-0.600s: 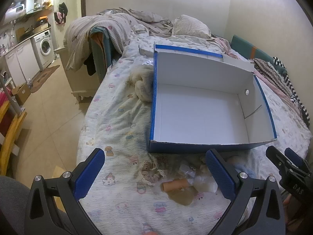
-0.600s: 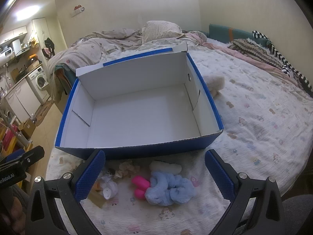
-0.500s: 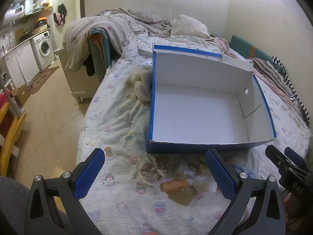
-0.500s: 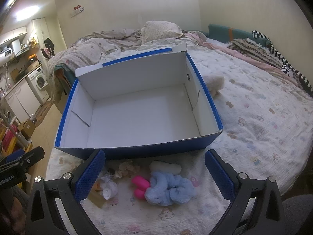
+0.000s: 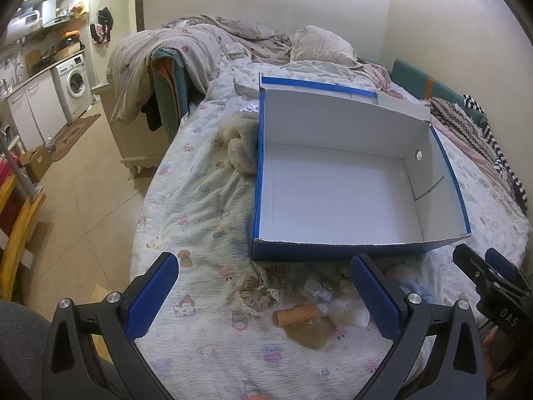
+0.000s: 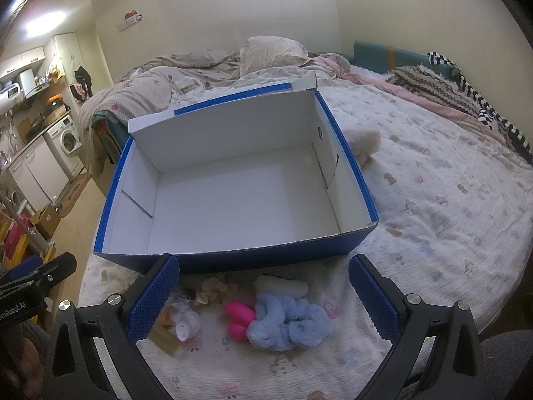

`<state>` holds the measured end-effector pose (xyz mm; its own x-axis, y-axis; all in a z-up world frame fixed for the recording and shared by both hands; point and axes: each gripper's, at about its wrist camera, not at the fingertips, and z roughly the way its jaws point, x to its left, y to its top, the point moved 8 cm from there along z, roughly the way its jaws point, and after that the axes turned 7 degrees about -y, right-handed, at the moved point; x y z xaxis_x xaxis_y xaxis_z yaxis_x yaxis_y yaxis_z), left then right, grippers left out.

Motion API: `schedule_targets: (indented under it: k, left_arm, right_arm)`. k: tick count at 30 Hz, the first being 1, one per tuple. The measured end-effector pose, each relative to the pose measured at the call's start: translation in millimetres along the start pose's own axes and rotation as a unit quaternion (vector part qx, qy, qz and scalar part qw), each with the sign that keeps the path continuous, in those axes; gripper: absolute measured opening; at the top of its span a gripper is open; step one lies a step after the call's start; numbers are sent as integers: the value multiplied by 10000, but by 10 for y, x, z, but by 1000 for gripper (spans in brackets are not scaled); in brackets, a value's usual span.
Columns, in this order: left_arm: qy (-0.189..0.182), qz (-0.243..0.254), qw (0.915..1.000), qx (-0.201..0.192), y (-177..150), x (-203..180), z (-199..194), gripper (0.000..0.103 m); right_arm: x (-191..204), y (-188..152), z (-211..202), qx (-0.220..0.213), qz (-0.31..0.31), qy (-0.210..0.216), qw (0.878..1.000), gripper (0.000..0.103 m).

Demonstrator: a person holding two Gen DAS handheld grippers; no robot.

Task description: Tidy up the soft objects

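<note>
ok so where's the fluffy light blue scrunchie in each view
Left wrist: the light blue scrunchie is only a sliver at lower right, mostly hidden behind the left claw's right finger.
Right wrist: the scrunchie is in full view at bottom centre, between the open fingers of the right claw, beside a pink item.
Shared landmark: the empty blue box; the scrunchie lies just in front of its near wall.

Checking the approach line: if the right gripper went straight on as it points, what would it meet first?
Probably the blue fluffy scrunchie and pink item on the bed, between the open right gripper fingers; beyond them, the blue box wall. Depth is unclear.
</note>
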<state>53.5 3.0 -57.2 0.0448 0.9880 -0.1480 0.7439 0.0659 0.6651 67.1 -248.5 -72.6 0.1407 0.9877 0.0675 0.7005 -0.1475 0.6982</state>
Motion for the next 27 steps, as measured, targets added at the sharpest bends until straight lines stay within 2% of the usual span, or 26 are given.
schedule_targets:
  k: [27]
  left_arm:
    - [51, 44, 10000, -21, -6, -49, 8, 103]
  right_arm:
    - [59, -27, 7, 9, -118, 17, 9999, 103]
